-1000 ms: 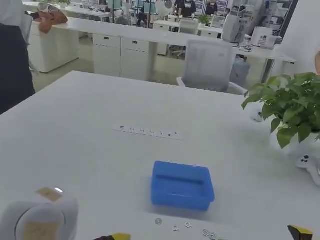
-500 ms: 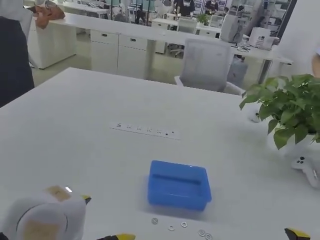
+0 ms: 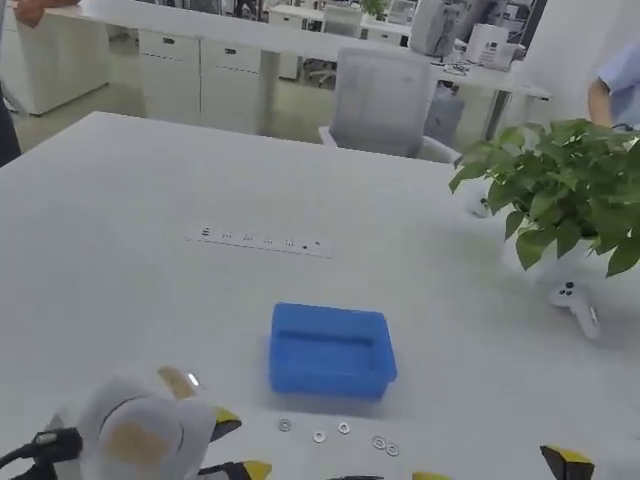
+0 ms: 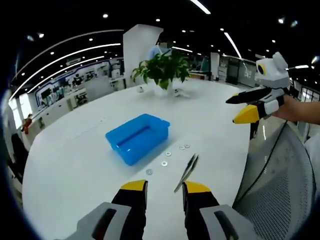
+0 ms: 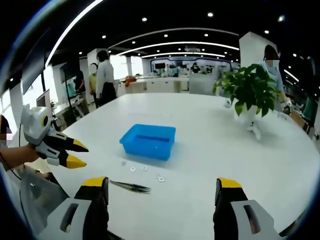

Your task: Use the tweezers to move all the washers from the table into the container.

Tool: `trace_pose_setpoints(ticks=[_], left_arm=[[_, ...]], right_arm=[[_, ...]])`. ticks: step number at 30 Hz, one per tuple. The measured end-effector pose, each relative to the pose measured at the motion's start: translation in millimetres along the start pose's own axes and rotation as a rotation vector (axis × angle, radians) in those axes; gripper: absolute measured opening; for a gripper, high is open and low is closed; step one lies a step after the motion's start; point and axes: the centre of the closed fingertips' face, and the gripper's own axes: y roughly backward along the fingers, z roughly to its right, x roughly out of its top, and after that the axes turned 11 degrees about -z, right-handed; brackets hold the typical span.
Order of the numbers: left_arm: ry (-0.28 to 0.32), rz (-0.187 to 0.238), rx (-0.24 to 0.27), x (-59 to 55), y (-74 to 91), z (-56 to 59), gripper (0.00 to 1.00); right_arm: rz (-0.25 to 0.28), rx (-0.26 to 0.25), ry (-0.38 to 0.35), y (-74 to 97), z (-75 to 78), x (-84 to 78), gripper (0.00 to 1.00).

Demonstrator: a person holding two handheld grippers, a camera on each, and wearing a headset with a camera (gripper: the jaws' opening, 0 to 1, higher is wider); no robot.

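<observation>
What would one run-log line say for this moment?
left gripper: open | right gripper: open | tweezers: on table, untouched | washers: on table beside container

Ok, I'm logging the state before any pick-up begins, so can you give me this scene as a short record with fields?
container: blue, open, looks empty
washers: five, loose on the table just in front of the container
tweezers: lying flat on the table, ungripped, nearer the person than the washers
left tongs: open, empty
right tongs: open wide, empty
</observation>
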Motion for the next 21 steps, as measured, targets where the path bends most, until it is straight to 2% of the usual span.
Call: trace_pose_setpoints(ticks=[2,3,5,9,11,18,19,21], left_arm=[[-0.014,-0.018,-0.053,-2.9,-9.7,7.1,0.25],[-0.013,-0.028,-0.061,-4.3,-13.0,7.6,0.26],[-0.035,-0.048,-0.071,-6.5,-19.9,9.3,0.27],[-0.057,-0.062,-0.098,-6.9,-29.7,11.0,0.2],[-0.064,-0.083,-0.107,-9.5,-37.2,10.6,0.17],[-0.161,-0.177,-0.147,-29.7,-54.7,18.4,0.1],[-0.183,-0.201,-0.156,-34.2,-57.4,20.3,0.09],[-0.2,-0.198,-0.152,-34.2,-62.9,21.3,0.09]], right_arm=[[-0.011,-0.001,0.006,-0.8,-1.2,-2.6,0.86],[-0.015,-0.001,0.009,-1.0,-1.5,-3.4,0.86],[-0.022,-0.008,0.02,-1.2,-0.7,-4.5,0.86],[-0.027,-0.02,0.024,-0.1,3.1,-5.4,0.86],[-0.031,-0.012,0.015,-0.3,3.6,-7.1,0.85],[-0.043,-0.002,0.021,-1.7,-0.8,-9.1,0.86],[-0.047,-0.002,0.029,-2.1,-1.9,-9.8,0.86],[-0.051,-0.003,0.038,-2.4,-3.2,-10.5,0.86]])
